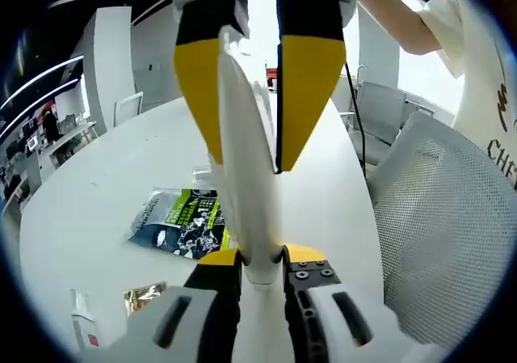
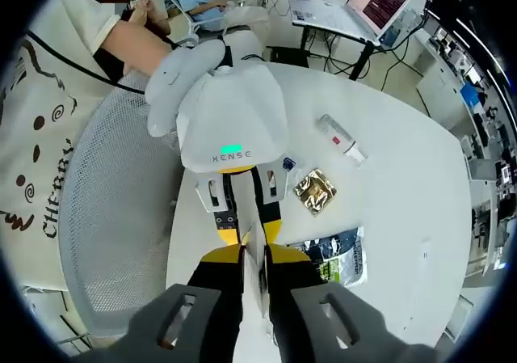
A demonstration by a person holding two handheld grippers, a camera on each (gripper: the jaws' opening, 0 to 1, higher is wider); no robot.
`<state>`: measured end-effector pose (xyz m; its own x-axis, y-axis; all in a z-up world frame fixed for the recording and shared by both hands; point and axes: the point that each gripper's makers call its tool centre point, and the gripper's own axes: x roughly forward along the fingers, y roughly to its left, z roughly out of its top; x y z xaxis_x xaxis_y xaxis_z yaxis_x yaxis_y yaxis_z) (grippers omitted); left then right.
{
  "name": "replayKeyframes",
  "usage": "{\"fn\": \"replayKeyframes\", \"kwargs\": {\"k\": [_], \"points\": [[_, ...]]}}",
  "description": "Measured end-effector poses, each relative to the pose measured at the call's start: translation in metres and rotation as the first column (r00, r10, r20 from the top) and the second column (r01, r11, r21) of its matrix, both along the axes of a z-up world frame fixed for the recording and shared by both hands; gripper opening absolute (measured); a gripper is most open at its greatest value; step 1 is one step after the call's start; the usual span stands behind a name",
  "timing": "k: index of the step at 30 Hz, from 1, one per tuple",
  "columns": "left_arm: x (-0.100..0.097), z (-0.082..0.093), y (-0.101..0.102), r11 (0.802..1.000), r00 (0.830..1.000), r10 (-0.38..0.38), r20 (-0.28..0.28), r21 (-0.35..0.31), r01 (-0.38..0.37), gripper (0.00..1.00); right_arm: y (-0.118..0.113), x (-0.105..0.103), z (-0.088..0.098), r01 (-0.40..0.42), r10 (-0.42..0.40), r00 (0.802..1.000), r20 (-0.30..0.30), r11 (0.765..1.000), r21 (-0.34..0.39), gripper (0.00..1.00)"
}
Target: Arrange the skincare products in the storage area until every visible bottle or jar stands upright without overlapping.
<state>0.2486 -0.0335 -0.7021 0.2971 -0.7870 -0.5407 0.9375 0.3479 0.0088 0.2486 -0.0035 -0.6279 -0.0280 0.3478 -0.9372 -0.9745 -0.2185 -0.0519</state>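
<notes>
Mid-transfer, by the look of it: white tube (image 1: 242, 185) pinched at once by left tongs (image 1: 260, 264) at its base and right tongs (image 1: 250, 88) at its upper end, held above the white surface (image 1: 97, 193), over the green packet (image 1: 184, 220). Next, probably: release with one pair, then stand upright beside the packet, clear of the gold sachet (image 2: 315, 190) and small tube (image 2: 339, 136).

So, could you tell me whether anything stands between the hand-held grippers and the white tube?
Nothing visible does: the left hand-held gripper and the right hand-held gripper both already clamp the white tube above the table.
</notes>
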Motion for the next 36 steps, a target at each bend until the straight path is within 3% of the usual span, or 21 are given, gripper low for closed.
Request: {"fn": "replayKeyframes", "kwargs": {"k": [8, 23, 27, 36], "points": [[0.013, -0.002, 0.001, 1.0, 1.0, 0.019, 0.004, 0.003, -0.019, 0.16, 0.0, 0.014, 0.0, 0.018, -0.018, 1.0, 0.018, 1.0, 0.004, 0.09], [0.036, -0.031, 0.011, 0.996, 0.999, 0.032, -0.029, 0.084, -0.029, 0.15, 0.003, 0.036, -0.001, 0.081, -0.081, 0.997, 0.018, 0.996, 0.03, 0.08], [0.034, -0.025, 0.011, 0.996, 1.0, 0.003, 0.008, 0.094, -0.003, 0.16, 0.003, 0.037, -0.001, 0.102, -0.102, 0.995, -0.004, 0.994, 0.035, 0.08], [0.036, -0.011, 0.008, 0.999, 1.0, 0.013, 0.014, 0.031, -0.013, 0.17, 0.003, 0.036, -0.001, 0.126, -0.126, 0.992, -0.027, 0.992, 0.02, 0.08]]}}
